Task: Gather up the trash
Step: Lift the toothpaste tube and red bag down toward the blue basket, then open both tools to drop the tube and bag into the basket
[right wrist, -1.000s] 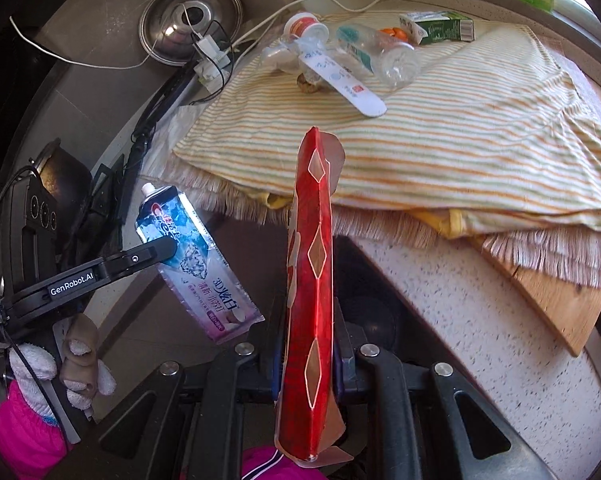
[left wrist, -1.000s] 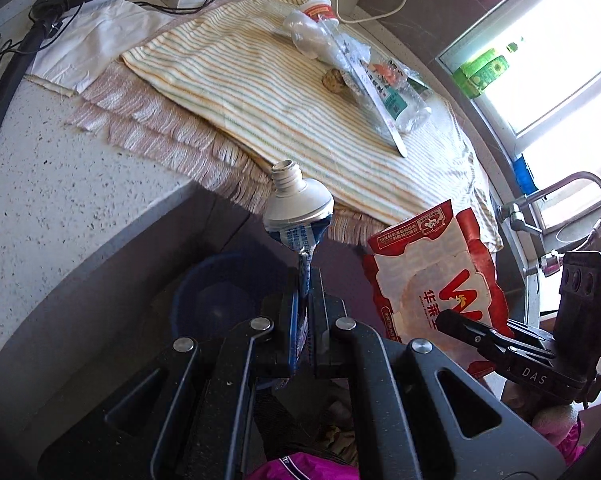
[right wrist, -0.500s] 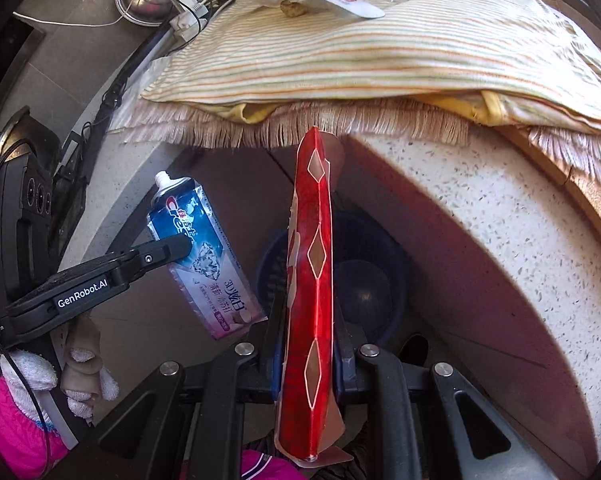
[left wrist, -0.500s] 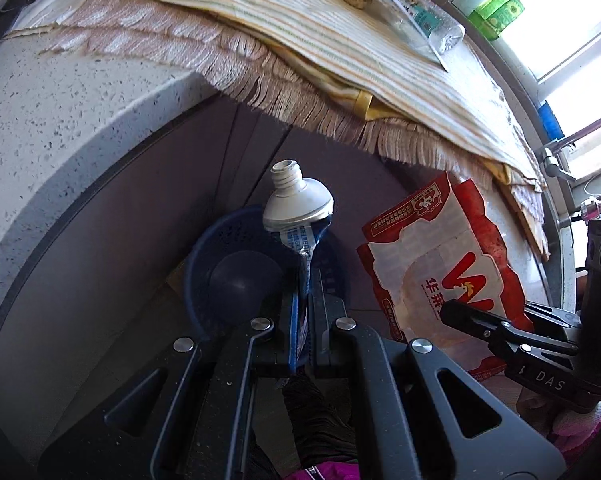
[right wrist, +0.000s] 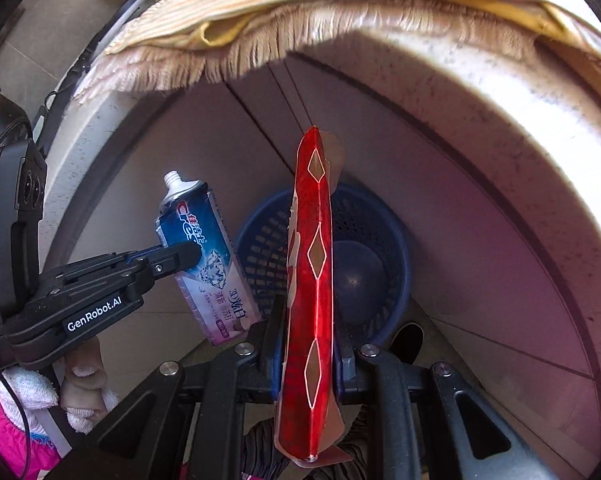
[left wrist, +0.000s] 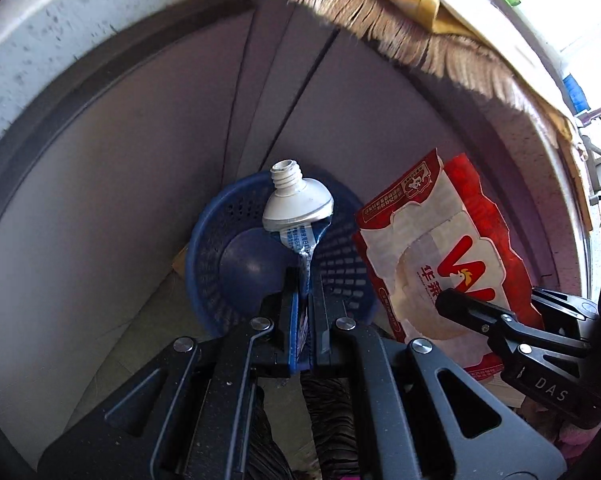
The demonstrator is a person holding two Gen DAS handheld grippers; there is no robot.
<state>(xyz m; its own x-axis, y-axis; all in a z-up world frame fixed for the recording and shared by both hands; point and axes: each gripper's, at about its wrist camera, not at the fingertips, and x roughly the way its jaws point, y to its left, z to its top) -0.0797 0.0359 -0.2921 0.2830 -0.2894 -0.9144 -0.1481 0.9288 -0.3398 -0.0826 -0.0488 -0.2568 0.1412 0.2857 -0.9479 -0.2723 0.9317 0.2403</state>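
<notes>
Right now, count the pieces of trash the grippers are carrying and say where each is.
2. A capless toothpaste tube is clamped in the left gripper; a red snack bag is clamped in the right gripper. Both hang above the blue basket, which looks empty, though partly hidden.

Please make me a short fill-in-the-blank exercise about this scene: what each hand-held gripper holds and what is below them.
1. The left hand-held gripper is shut on a toothpaste tube that has no ____.
2. The right hand-held gripper holds a flattened ____ snack bag.
3. Below both items stands a perforated ____ basket.
4. A fringed cloth hangs over the ____ edge.

Missing words: cap; red; blue; counter
</notes>
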